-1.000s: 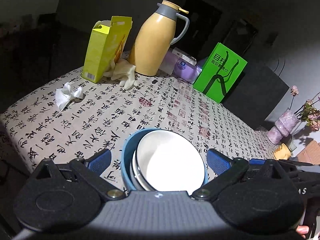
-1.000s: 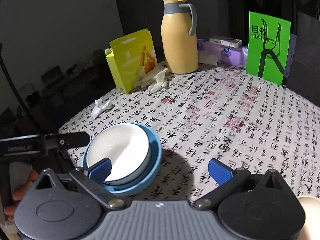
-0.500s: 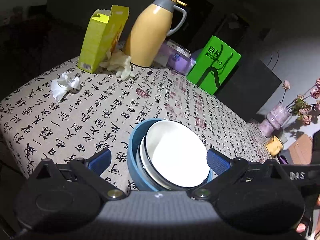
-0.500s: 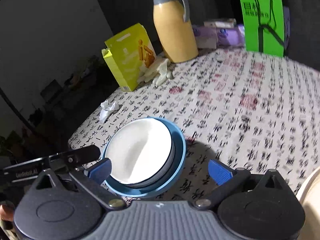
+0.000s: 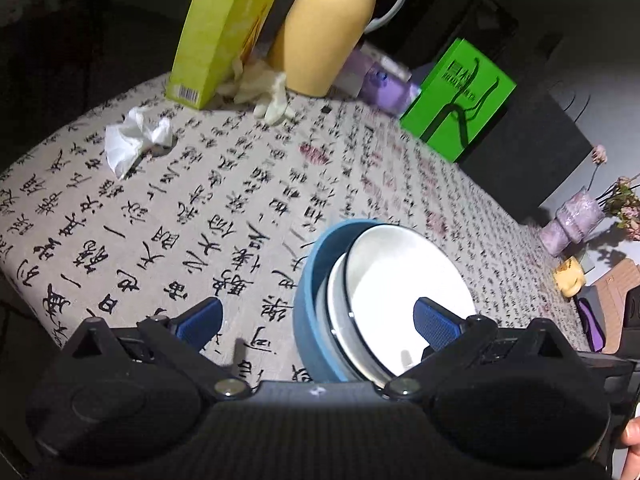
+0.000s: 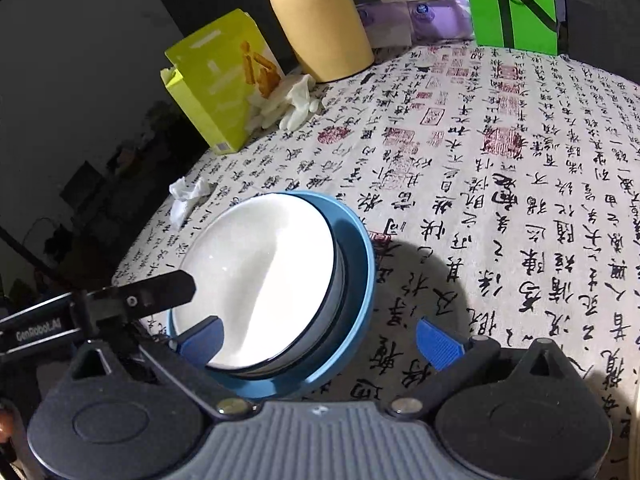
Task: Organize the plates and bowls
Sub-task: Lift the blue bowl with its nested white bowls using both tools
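White bowl [image 6: 256, 276] nests inside blue bowl [image 6: 352, 280], stack on calligraphy-print tablecloth [image 6: 500, 200] near its front edge. Right wrist view alone shows left gripper's black finger [image 6: 148, 296] reaching over white bowl's rim. Left gripper [image 5: 318, 322] jaws apart, straddling blue bowl's [image 5: 310, 292] near side, gripping nothing. Right gripper [image 6: 318, 340] jaws apart, empty. Beyond stack: crumpled tissue [image 5: 134, 140], yellow box [image 5: 220, 36], yellow thermos [image 5: 332, 28], green bag [image 5: 460, 96]. Room dark.
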A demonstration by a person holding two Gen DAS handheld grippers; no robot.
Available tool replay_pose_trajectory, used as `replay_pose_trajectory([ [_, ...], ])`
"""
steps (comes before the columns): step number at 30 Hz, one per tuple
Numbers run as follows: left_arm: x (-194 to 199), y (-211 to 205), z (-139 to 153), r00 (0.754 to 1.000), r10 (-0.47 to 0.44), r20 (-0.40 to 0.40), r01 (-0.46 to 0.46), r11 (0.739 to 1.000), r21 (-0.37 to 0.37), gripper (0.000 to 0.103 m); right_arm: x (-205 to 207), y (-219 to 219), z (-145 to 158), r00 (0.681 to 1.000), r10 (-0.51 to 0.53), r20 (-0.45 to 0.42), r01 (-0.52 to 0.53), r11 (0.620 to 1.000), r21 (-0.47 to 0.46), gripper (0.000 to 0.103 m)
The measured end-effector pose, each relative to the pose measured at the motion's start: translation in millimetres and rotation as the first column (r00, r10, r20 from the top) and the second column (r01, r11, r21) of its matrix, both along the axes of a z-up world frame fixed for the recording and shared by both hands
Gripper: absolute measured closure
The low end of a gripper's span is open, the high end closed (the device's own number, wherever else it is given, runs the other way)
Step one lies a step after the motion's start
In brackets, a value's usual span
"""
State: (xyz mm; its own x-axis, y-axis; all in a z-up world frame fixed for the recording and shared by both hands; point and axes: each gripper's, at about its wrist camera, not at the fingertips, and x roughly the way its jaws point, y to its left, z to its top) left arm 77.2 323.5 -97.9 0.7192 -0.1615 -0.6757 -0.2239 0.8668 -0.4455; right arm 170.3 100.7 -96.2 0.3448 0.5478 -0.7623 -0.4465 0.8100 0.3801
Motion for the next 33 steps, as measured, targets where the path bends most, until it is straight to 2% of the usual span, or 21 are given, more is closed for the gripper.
replay_pose_trajectory([
  [3, 6, 0, -3, 1.000, -0.009, -0.012, 0.010, 1.000, 0.009, 0.000, 3, 3, -7, 1.000, -0.010, -0.016, 0.010, 1.000, 0.000, 0.001],
  [9, 17, -4, -12, 0.999, -0.035, -0.036, 0.035, 0.999, 0.011, 0.002, 12, 6, -23, 0.998, -0.040, -0.058, 0.040, 0.999, 0.004, 0.015],
  [14, 26, -2, -25, 0.997, -0.036, -0.070, 0.034, 0.999, -0.031, 0.019, 18, 4, -31, 0.995, -0.061, -0.078, 0.064, 0.997, 0.033, 0.035],
  [16, 28, -2, -30, 0.996, -0.040, -0.083, 0.036, 0.998, -0.049, 0.022, 20, 1, -34, 0.993, -0.065, -0.095, 0.071, 0.996, 0.060, 0.041],
  [20, 29, -4, -35, 0.996, -0.048, -0.074, 0.042, 0.995, -0.087, 0.028, 21, -4, -38, 0.991, -0.059, -0.118, 0.073, 0.990, 0.120, 0.049],
  [24, 29, -6, -37, 0.997, -0.053, -0.061, 0.045, 0.992, -0.118, 0.036, 20, -6, -40, 0.990, -0.063, -0.125, 0.082, 0.985, 0.153, 0.054],
  [26, 28, -6, -39, 0.997, -0.055, -0.062, 0.046, 0.989, -0.139, 0.048, 21, -8, -43, 0.988, -0.068, -0.140, 0.091, 0.982, 0.167, 0.056],
  [33, 29, -8, -41, 0.998, -0.041, -0.048, 0.033, 0.988, -0.148, 0.050, 21, -10, -49, 0.983, -0.080, -0.165, 0.113, 0.973, 0.199, 0.056],
])
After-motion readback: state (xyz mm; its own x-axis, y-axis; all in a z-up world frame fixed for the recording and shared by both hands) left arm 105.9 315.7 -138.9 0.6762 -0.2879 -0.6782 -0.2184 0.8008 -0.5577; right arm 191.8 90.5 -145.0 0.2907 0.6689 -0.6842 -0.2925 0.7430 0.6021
